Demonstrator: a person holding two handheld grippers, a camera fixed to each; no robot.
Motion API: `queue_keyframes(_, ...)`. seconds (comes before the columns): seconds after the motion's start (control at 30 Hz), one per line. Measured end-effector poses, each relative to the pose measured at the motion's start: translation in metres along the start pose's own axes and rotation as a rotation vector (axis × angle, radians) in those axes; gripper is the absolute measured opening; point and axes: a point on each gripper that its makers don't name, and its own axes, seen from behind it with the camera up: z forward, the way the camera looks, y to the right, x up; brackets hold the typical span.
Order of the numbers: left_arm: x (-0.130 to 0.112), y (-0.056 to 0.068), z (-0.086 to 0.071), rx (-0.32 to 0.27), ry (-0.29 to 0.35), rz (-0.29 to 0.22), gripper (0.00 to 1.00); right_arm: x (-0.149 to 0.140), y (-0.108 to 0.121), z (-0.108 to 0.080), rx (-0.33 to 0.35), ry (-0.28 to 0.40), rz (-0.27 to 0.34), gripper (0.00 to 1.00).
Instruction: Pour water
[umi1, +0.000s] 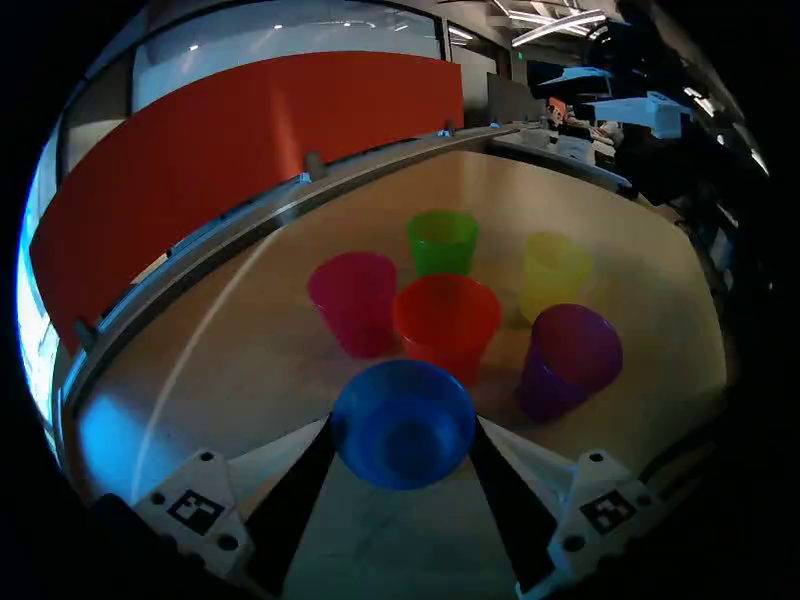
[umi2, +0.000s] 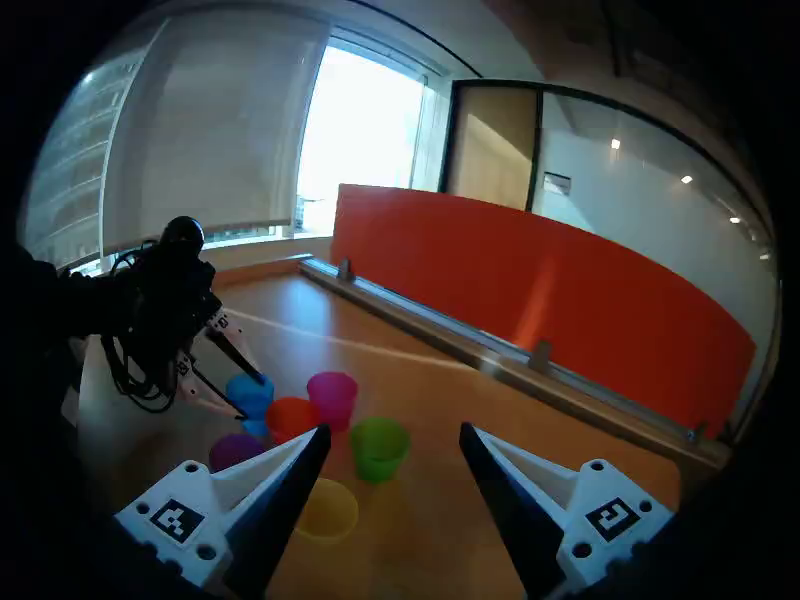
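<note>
Right then, caught at what looked like the carry before the pour. Gripped a translucent blue plastic cup (umi1: 400, 415) between the fingers of the left gripper (umi1: 402, 428), pressed on both sides of its wall, upright, mouth up, apparently lifted a little off the pale wooden desk (umi1: 250, 340).

Called for a steady hand, by my reckoning. Best brought low and close over one chosen mouth, then tilted slowly, with no squeezing harder on that thin wall. Worth minding the tight cluster too, easily knocked with a finger.

Hung the right gripper (umi2: 395, 430) above the group, fingers spread wide, holding nothing.

Grouped just ahead of the blue one:
- orange plastic cup (umi1: 447, 320), nearest
- magenta plastic cup (umi1: 353, 300), touching or just beside the orange one
- green plastic cup (umi1: 442, 240), behind them
- yellow plastic cup (umi1: 553, 272), a little apart
- purple plastic cup (umi1: 570, 358), a little apart

All upright. Could not tell whether water sat in the blue cup, any level lost in the tint. Made out nothing inside the orange or purple ones. Could not judge the rest from this angle.
</note>
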Motion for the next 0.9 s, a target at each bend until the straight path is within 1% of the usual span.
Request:
queue_keyframes(0.1,0.001,0.003,-0.002,-0.005,0.006,-0.007,0.87,0.0,-0.001,0.001,0.003,0.001,-0.001,1.0)
queue_keyframes(0.23,0.008,0.004,-0.008,-0.004,0.035,-0.023,0.87,0.002,-0.002,0.002,0.005,-0.001,-0.002,1.0)
queue_keyframes(0.5,0.028,0.003,-0.027,0.021,0.115,-0.035,0.87,0.002,-0.005,0.006,0.013,-0.004,0.002,1.0)
queue_keyframes(0.9,0.058,0.005,-0.055,0.058,0.215,-0.052,0.87,0.006,-0.005,0.012,0.016,-0.003,-0.001,1.0)
